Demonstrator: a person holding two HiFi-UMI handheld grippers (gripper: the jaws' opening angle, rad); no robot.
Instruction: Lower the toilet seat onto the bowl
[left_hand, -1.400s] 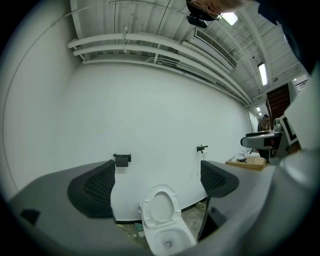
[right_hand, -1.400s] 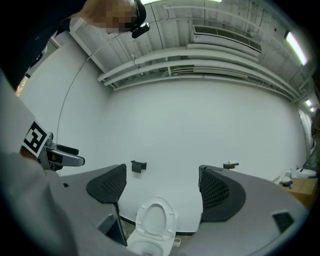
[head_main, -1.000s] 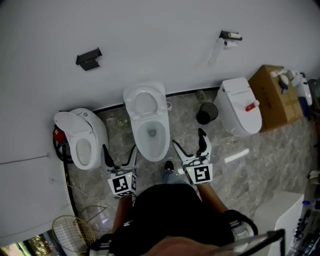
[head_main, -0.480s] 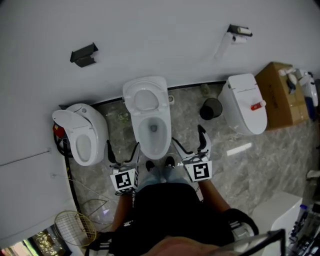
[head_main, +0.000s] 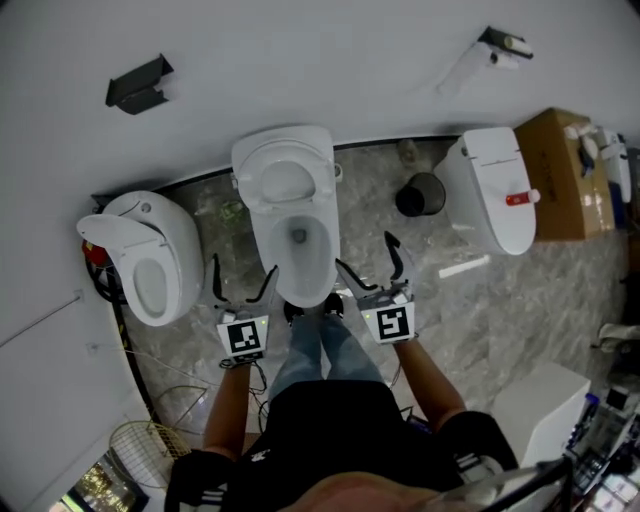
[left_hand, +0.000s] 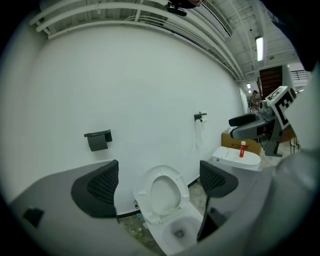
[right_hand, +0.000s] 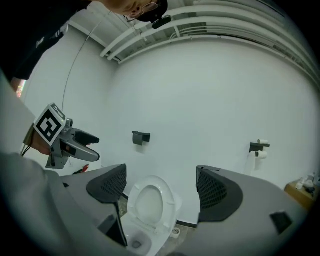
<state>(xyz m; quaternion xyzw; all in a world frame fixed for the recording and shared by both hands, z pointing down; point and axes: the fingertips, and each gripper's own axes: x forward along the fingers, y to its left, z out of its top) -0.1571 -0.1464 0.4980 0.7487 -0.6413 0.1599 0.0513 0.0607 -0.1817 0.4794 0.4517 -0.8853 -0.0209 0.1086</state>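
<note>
A white toilet stands against the wall in front of me. Its seat (head_main: 285, 180) is raised upright over the open bowl (head_main: 296, 250). The seat (left_hand: 164, 195) shows between the jaws in the left gripper view, and the seat (right_hand: 148, 204) likewise in the right gripper view. My left gripper (head_main: 241, 284) hangs open just left of the bowl's front. To the right of the bowl's front, my right gripper (head_main: 369, 262) is open too. Neither touches the toilet.
A second toilet (head_main: 145, 260) with its seat down stands at the left. A closed toilet (head_main: 492, 190) with a red bottle on its lid stands at the right, beside a black bin (head_main: 419, 195) and a cardboard box (head_main: 565, 170). Paper holders (head_main: 136, 84) hang on the wall.
I have stepped closer to the middle toilet. Both grippers have moved forward and now flank the front of the bowl. The seat is still upright.
</note>
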